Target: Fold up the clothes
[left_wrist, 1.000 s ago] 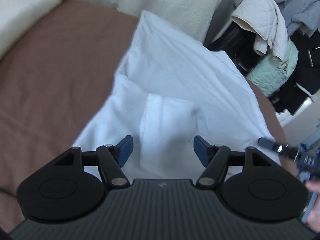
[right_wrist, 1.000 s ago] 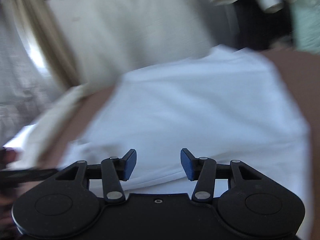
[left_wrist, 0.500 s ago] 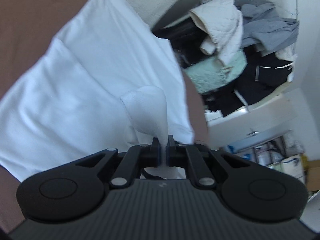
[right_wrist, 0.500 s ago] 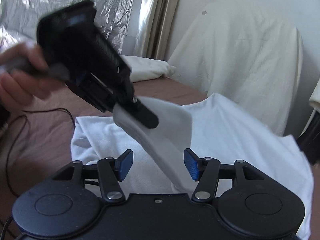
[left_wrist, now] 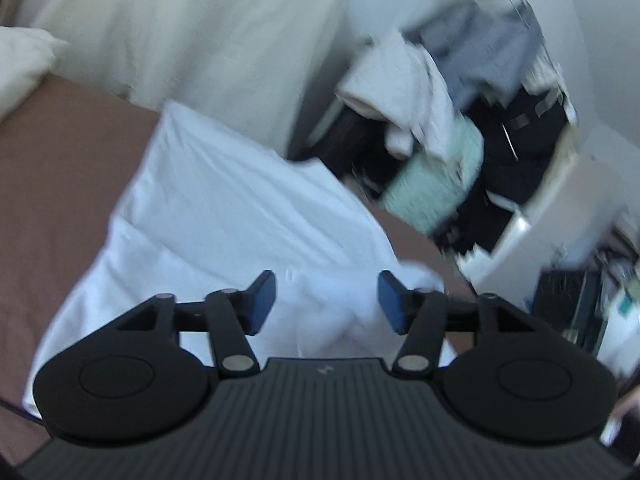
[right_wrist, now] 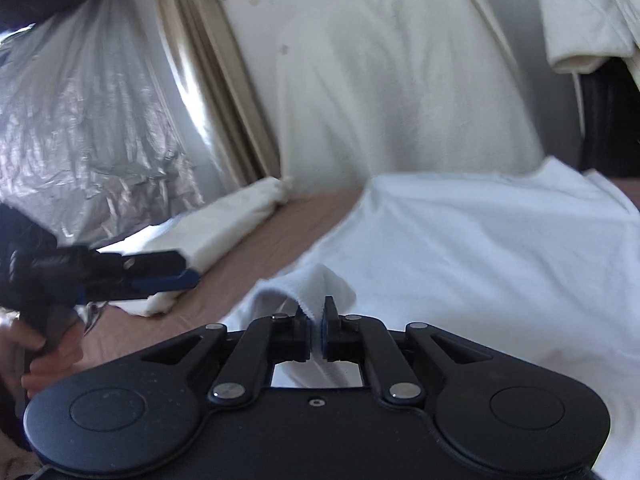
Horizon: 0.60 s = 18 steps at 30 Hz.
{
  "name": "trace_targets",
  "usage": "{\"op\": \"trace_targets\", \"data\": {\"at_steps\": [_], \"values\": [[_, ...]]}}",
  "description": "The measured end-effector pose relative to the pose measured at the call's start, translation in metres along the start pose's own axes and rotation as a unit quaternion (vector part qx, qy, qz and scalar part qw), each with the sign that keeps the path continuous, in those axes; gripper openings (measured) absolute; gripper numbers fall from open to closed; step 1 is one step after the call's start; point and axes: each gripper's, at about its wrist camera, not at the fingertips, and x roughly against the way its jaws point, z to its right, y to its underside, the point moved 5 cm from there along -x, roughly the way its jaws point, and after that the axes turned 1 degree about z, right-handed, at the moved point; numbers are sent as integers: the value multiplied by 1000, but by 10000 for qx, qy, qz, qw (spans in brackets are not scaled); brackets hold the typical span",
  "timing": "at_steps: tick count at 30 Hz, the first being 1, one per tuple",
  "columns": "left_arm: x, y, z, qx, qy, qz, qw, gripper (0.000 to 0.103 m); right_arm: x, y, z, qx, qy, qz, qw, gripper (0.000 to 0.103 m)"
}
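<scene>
White shirt (left_wrist: 248,216) spread flat on a brown bed sheet (left_wrist: 60,184), cream bedding (left_wrist: 180,28) heaped behind it. Left gripper (left_wrist: 326,300) above the shirt's near part, jaws wide apart with nothing between the blue pads (left_wrist: 262,300); left-wrist view blurred. Right gripper (right_wrist: 318,330) pinching a raised fold at the shirt's near edge, jaws almost together with white cloth squeezed between them. Left gripper also seen from the right wrist, gripped by a hand (right_wrist: 44,356) over the sheet, beside a cream pillow (right_wrist: 224,224). Clothes pile (left_wrist: 460,128) past the bed's far side.
</scene>
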Motion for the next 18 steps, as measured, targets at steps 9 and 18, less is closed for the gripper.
{"op": "trace_targets", "data": {"at_steps": [9,18], "values": [[-36,24,-43,1538,1129,-558,9800,79,0,-1,2,-315,-796,16,9963,6],[-78,7,-17,1159,1714,-616,9764,88,3,1,24,-1093,-1565,-22,9816,7]]}}
